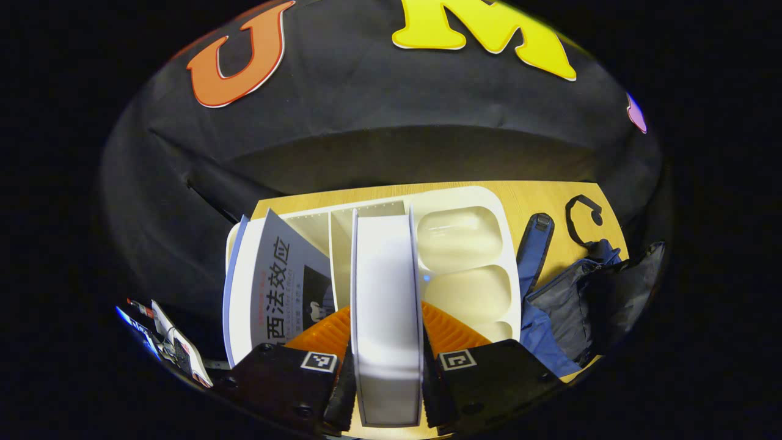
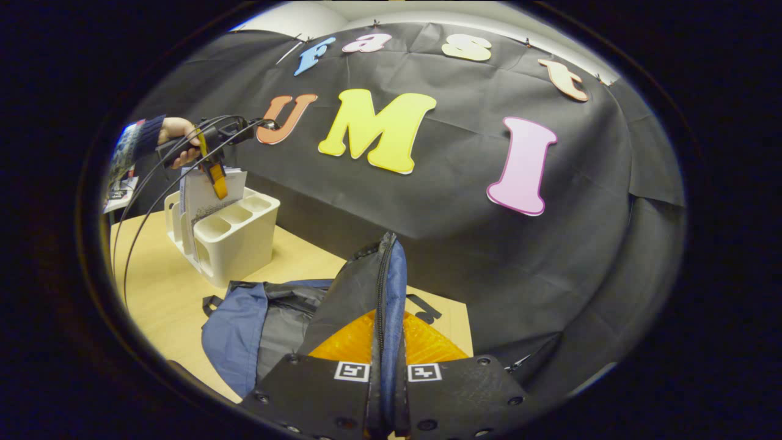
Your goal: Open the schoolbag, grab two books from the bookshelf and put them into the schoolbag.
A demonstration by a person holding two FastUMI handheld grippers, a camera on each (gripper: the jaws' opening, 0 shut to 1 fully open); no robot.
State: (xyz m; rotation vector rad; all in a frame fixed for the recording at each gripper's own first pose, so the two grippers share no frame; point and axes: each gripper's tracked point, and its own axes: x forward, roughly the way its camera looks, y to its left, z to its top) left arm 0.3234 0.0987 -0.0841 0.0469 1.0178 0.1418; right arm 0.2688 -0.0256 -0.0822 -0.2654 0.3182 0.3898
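In the left gripper view my left gripper [image 1: 387, 391] is shut on a white book [image 1: 385, 293], edge up, standing in the white bookshelf [image 1: 464, 238]. A second book [image 1: 275, 287] with a grey cover leans to its left. The blue schoolbag [image 1: 568, 305] lies on the table at right, its mouth gaping. In the right gripper view my right gripper [image 2: 386, 391] is shut on the schoolbag's zippered flap [image 2: 388, 287] and holds it up above the schoolbag [image 2: 244, 330]. Farther off at left, a hand holds the left gripper [image 2: 214, 168] over the books in the bookshelf [image 2: 235, 235].
The wooden table [image 2: 165, 293] carries the bookshelf at the back and the bag in front. A black strap loop [image 1: 583, 220] of the bag lies beyond it. Cables [image 2: 140, 208] hang from the far gripper. Black cloth walls close in behind the table.
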